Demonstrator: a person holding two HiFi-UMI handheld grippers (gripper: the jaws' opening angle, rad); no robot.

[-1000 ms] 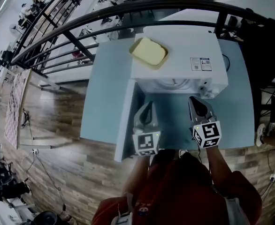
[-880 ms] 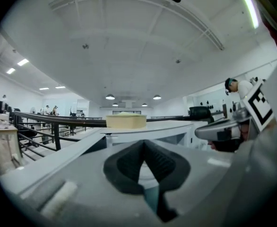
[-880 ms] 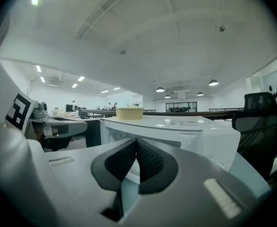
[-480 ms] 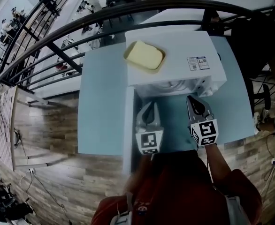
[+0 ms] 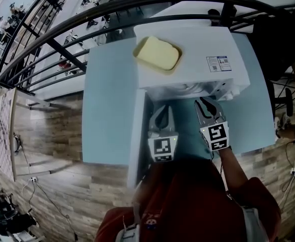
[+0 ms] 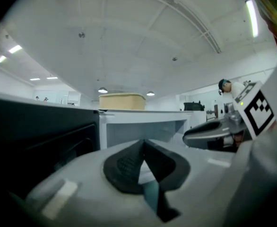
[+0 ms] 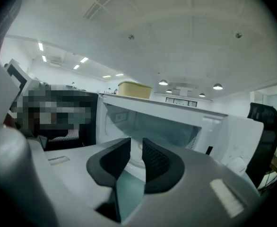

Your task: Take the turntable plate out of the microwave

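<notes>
1. My left claw [image 6: 143, 144] is shut. Its two dark pads meet at the tips with nothing caught between them, and it points almost level at the open front of the microwave [image 6: 143, 124].
2. My right claw [image 7: 136, 151] has just been opening. Its pads now stand apart with a clear gap, and they press on nothing.
3. The turntable plate [image 7: 135, 162] lies on the floor of the microwave's cavity. In the right gripper view it shows pale through the gap between my right jaws. It sits farther in than the tips, straight ahead of that claw and apart from it.
4. In the head view both claws hang side by side over the desk [image 5: 107, 110], close in front of the microwave's opening. The plate's curved rim peeks out from under the microwave's top edge, just beyond my right claw's tips and to the right of my left claw's line.
5. The microwave door [image 5: 136, 135] stands swung open on the left, edge-on and just beside my left claw.
6. A yellow tub [image 5: 156, 53] sits on top of the microwave, well above both claws.
</notes>
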